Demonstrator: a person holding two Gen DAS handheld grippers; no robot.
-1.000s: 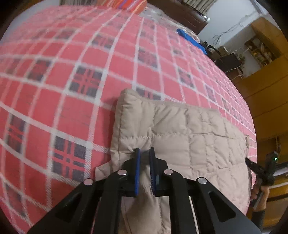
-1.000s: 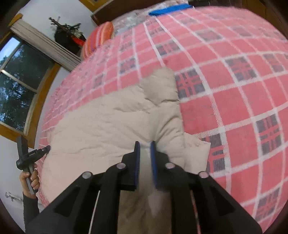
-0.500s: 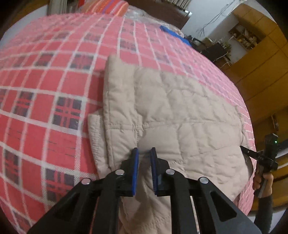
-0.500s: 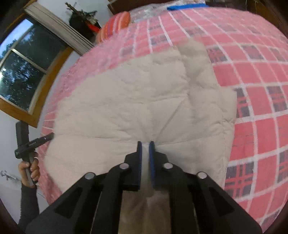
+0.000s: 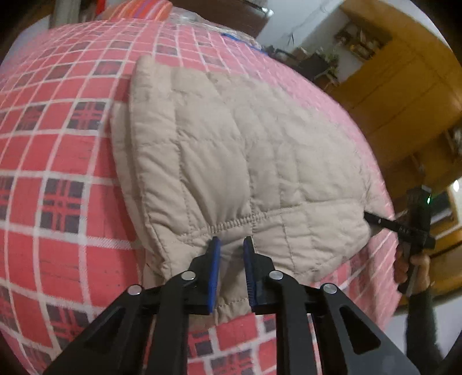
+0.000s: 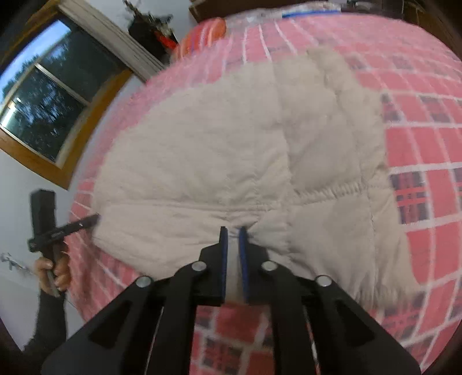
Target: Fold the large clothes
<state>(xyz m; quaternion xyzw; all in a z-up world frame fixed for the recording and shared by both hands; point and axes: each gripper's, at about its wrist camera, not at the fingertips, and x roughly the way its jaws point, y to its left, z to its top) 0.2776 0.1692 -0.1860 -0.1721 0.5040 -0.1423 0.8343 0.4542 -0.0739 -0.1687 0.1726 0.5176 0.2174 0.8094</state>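
Two grippers work over my red plaid bedspread (image 5: 66, 161), wooden cupboards (image 5: 404, 95) beyond; the beige quilted jacket (image 5: 231, 161) lies folded on it, my left gripper (image 5: 231, 251) parted around its hem, my right gripper (image 6: 232, 239) pinching the hem

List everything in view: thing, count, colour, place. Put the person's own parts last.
quilted jacket: one, beige, lying flat on the bed, near edge toward the grippers
bed cover: one, red plaid with white lines and dark squares, under the jacket
pillow: one, orange striped, far end of the bed
blue item: one, flat, far end of the bed; too small to identify
window: one, wooden frame, left wall in the right wrist view
wooden cabinets: yellow-brown, right side in the left wrist view
left gripper: black with blue pads, slightly parted around the jacket's hem
right gripper: black with blue pads, shut on the hem
hands: two, dark sleeves, holding the gripper handles
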